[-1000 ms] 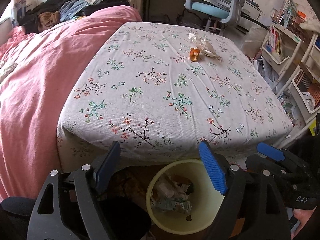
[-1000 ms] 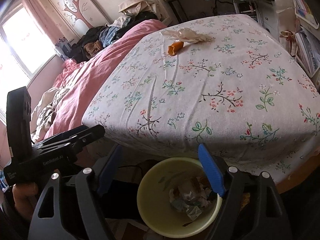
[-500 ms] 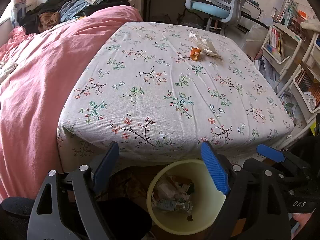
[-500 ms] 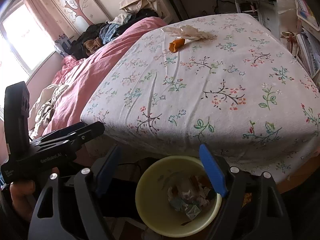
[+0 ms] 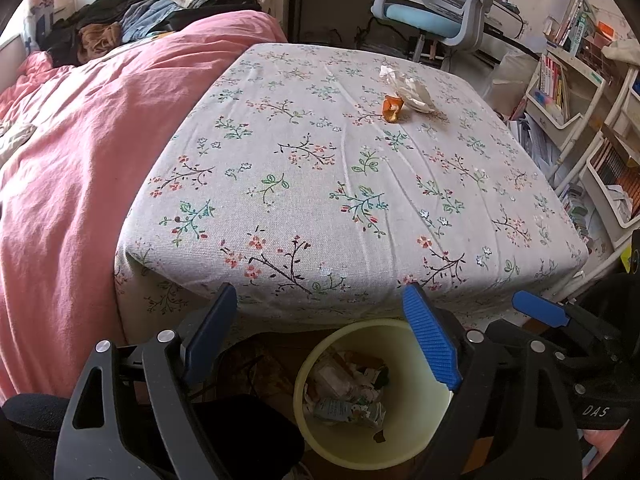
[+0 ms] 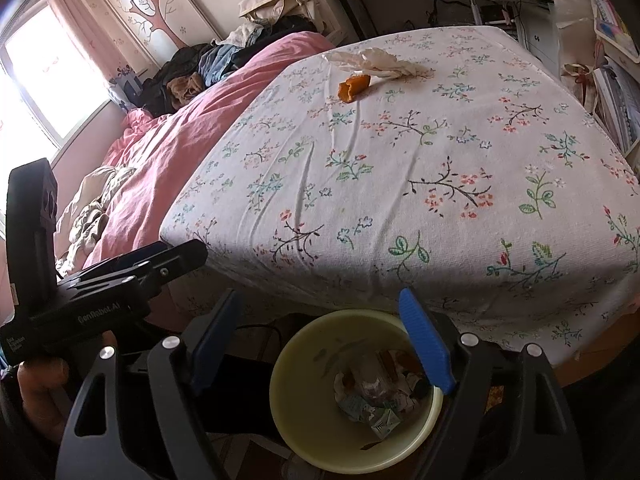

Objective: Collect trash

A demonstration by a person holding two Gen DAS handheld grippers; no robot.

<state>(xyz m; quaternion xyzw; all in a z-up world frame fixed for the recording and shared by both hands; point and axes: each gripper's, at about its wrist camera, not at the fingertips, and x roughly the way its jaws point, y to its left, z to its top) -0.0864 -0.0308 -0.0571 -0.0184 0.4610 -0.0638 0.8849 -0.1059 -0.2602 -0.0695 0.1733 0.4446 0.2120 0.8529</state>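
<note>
An orange peel (image 5: pixel 391 109) and a crumpled white tissue (image 5: pixel 411 90) lie on the far part of the floral bed sheet (image 5: pixel 320 184); both also show in the right wrist view, the peel (image 6: pixel 353 87) beside the tissue (image 6: pixel 376 63). A pale yellow bin (image 5: pixel 416 432) with wrappers inside stands on the floor at the bed's near edge, also in the right wrist view (image 6: pixel 304 412). My left gripper (image 5: pixel 320 332) and right gripper (image 6: pixel 320 328) are both open and empty, side by side above the bin.
A pink duvet (image 5: pixel 80 152) covers the bed's left side, with piled clothes (image 5: pixel 132 24) beyond. A blue desk chair (image 5: pixel 432 12) stands behind the bed. White shelves with books (image 5: pixel 572 92) line the right side.
Both grippers have risen slightly and tilted up a little over the bin. The peel and tissue have not moved. Both grippers stay open.
</note>
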